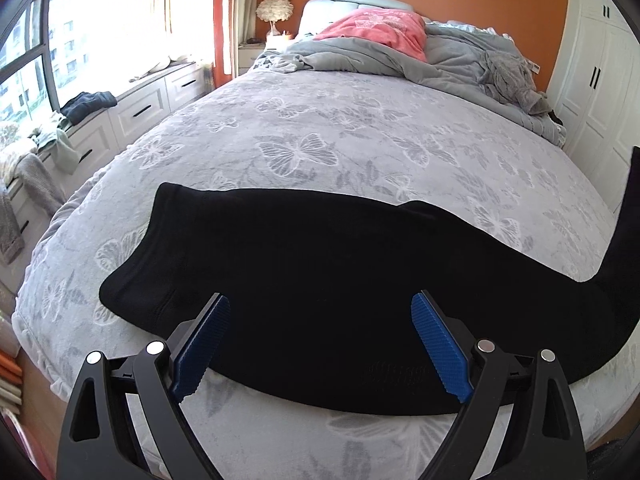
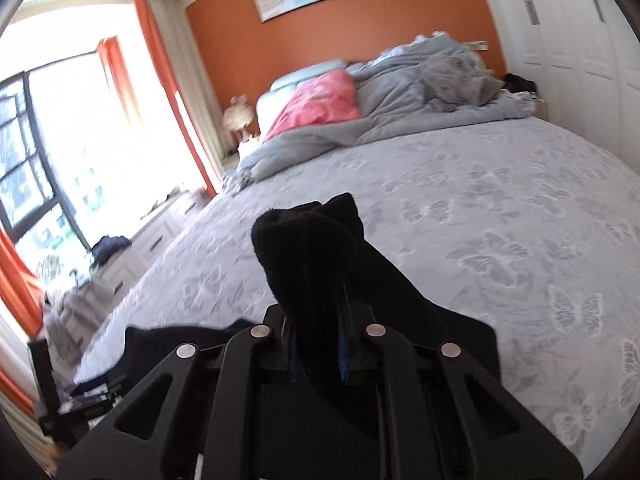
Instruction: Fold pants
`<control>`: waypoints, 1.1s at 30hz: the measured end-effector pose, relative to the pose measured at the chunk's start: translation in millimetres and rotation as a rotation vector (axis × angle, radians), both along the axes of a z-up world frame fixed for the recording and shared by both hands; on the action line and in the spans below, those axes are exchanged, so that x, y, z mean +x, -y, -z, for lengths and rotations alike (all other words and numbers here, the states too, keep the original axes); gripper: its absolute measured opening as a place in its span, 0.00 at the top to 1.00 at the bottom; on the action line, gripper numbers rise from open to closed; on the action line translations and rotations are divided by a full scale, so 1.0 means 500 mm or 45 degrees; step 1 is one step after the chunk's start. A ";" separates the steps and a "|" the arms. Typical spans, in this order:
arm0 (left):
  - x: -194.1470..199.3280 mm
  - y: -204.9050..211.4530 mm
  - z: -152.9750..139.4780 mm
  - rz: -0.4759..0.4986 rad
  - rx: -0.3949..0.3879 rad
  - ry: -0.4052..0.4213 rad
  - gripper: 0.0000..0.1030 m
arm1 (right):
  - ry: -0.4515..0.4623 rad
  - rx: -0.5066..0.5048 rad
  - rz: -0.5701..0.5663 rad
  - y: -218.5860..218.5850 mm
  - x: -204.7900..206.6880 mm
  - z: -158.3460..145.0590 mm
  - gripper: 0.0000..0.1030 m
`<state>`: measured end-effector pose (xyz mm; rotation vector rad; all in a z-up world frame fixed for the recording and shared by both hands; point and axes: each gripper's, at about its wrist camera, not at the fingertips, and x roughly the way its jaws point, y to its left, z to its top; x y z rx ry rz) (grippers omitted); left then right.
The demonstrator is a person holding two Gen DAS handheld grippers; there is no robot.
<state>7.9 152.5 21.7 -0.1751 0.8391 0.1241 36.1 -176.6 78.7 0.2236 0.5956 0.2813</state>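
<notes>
Black pants (image 1: 320, 280) lie flat across the near part of the bed, one end at the left and the other rising off the bed at the right edge of the left wrist view. My left gripper (image 1: 320, 320) is open, its blue pads (image 1: 204, 340) spread over the near edge of the pants, holding nothing. My right gripper (image 2: 320, 344) is shut on the lifted end of the pants (image 2: 312, 248), which sticks up between the fingers above the bed.
The bed has a grey butterfly-pattern cover (image 1: 340, 132). A rumpled grey duvet (image 1: 460, 56) and a pink pillow (image 1: 380, 28) lie at the headboard. White drawers (image 1: 132, 112) with clothes on top run under the window at left. White wardrobes (image 1: 600, 80) stand at right.
</notes>
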 end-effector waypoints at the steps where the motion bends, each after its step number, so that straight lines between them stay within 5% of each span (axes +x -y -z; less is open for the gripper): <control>1: -0.005 -0.012 -0.002 -0.010 -0.012 0.002 0.13 | -0.040 -0.032 -0.043 -0.037 0.006 0.030 0.87; 7: -0.030 -0.075 -0.005 -0.064 -0.046 -0.007 0.13 | -0.251 -0.167 -0.135 -0.161 0.010 0.215 0.87; 11: -0.044 -0.112 -0.003 -0.097 -0.072 -0.017 0.13 | -0.255 -0.106 -0.078 -0.146 0.006 0.213 0.87; 16: -0.048 -0.139 0.000 -0.128 -0.112 -0.033 0.13 | -0.162 0.288 0.282 0.084 0.001 0.083 0.87; 20: -0.045 -0.141 0.002 -0.126 -0.150 -0.051 0.13 | -0.253 0.619 0.818 0.400 -0.072 0.099 0.87; 23: -0.041 -0.132 0.001 -0.105 -0.167 -0.055 0.13 | -0.354 0.616 1.165 0.562 -0.149 0.156 0.87; 26: -0.033 -0.113 0.000 -0.074 -0.170 -0.068 0.13 | -0.388 0.623 1.304 0.629 -0.194 0.179 0.87; 28: -0.027 -0.099 -0.002 -0.053 -0.177 -0.074 0.13 | -0.326 0.635 1.221 0.609 -0.183 0.148 0.87; 33: -0.020 -0.077 -0.007 -0.034 -0.197 -0.060 0.13 | -0.125 0.217 0.651 0.298 -0.057 -0.035 0.87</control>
